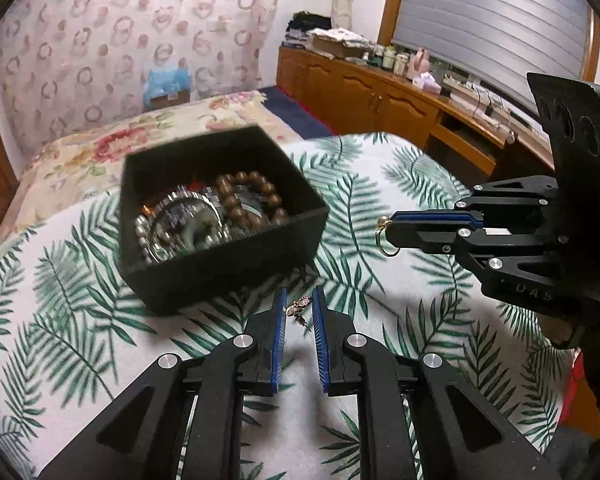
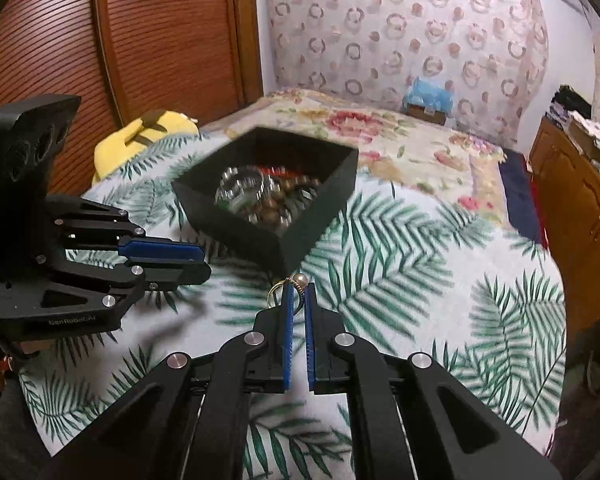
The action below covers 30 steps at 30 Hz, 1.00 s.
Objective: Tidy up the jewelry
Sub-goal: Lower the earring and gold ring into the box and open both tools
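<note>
Right gripper (image 2: pixel 297 293) clamped on gold pearl ring (image 2: pixel 290 286) beside black jewelry box (image 1: pixel 220 216); left gripper (image 1: pixel 299 300) released, straddling small earring (image 1: pixel 298 308) on leaf-print cloth (image 1: pixel 380 208)

A leaf-print cloth (image 1: pixel 380 184) covers the bed beside wooden cabinets (image 1: pixel 364 96).

A soft cloth with green leaves (image 1: pixel 380 184) lies under the left gripper. Past it is a bed cover with pink flowers (image 1: pixel 148 136). Far ahead hangs a white curtain with pink rings (image 1: pixel 120 20). To the right, brown wooden cupboards (image 1: pixel 364 92) stand under a window with a grey blind (image 1: pixel 500 12). Left of the right gripper is a brown slatted door (image 2: pixel 160 32) and a yellow cushion (image 2: pixel 140 136).
</note>
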Available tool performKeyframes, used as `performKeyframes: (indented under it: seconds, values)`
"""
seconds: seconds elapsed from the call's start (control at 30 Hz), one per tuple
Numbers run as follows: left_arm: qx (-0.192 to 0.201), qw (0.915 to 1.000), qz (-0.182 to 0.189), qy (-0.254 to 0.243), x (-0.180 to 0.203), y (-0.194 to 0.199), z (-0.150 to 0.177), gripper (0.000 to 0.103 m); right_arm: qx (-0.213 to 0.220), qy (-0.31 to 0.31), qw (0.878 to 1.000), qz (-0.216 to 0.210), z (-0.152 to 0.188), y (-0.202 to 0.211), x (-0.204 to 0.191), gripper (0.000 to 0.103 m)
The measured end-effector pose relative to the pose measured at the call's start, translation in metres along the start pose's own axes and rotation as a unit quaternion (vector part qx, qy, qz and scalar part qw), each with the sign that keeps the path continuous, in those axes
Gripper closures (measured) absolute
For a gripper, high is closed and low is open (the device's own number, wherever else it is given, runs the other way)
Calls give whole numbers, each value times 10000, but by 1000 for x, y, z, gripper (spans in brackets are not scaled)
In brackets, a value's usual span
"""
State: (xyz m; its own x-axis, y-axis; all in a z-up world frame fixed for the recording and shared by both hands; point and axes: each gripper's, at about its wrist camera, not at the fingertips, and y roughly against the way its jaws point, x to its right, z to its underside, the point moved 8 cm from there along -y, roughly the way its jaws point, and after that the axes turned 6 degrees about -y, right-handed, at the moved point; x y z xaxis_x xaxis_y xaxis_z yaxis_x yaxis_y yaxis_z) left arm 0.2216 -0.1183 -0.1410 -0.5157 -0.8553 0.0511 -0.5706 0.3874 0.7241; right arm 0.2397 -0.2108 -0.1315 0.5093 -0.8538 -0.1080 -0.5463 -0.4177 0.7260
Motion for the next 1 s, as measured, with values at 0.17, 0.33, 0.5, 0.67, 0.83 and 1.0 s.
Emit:
performKeyframes:
  seconds: [0.17,0.33,0.5,0.67,0.83,1.0]
  values:
    - [166,9997,-132,70,-13,8,-13,91,217,85,9997,-37,-24,2,-5,97]
    - [275,9992,-229,161,-26,13,-20,91,385,-79,9989,-270,-44,-1,-10,97]
    - [352,9986,-325,222,-39,16,-27,91,443,-22,9984,-340,-56,-9,-17,97]
    - [335,9982,-368,340,-48,10,-30,91,381,-32,9978,-537,-63,-19,-23,96]
    - [333,9977,-436,390,-56,6,-28,91,366,-65,9978,-543,-65,-26,-23,96]
    - [318,9974,-516,389,-61,3,-32,91,339,-87,9981,-507,-64,-31,-22,96]
